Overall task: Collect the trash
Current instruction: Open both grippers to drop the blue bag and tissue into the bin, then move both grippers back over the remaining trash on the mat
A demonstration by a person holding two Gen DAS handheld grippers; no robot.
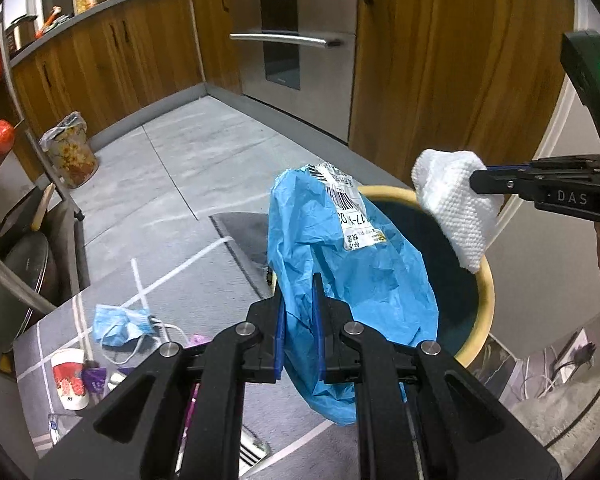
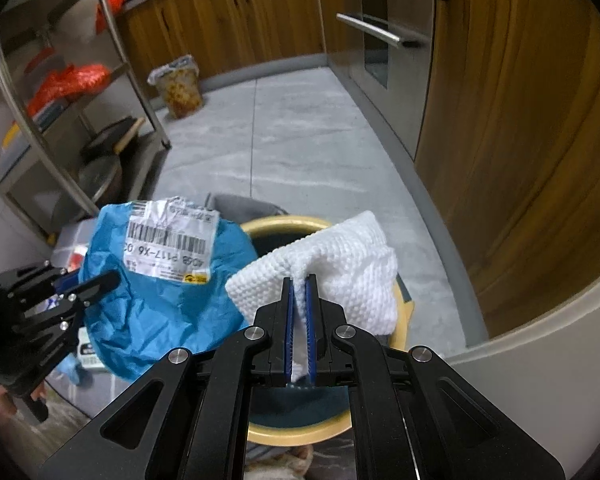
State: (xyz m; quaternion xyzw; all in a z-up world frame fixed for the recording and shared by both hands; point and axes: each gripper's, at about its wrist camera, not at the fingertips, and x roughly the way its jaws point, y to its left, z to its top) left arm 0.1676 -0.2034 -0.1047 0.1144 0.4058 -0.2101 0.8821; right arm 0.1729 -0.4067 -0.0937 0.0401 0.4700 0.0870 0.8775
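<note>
A: From the left wrist, our left gripper [image 1: 300,320] is pinching the blue bag [image 1: 352,280] between its fingers [image 1: 278,332]. The bag hangs over the near rim of the bin [image 1: 486,300]. We'd do well to carry it further over the opening before letting go, or it may slide down outside. A face mask [image 1: 120,322] and a paper cup [image 1: 70,380] lie on the floor to the left.

B: From the right wrist, our right gripper [image 2: 299,320] has its fingers [image 2: 310,320] pressed on a fold of the white paper towel [image 2: 332,268]. The towel hangs above the bin [image 2: 400,332], touching the blue bag [image 2: 160,312] on its left. We judge it is well placed to drop; release it straight down, clear of the bag.
</note>
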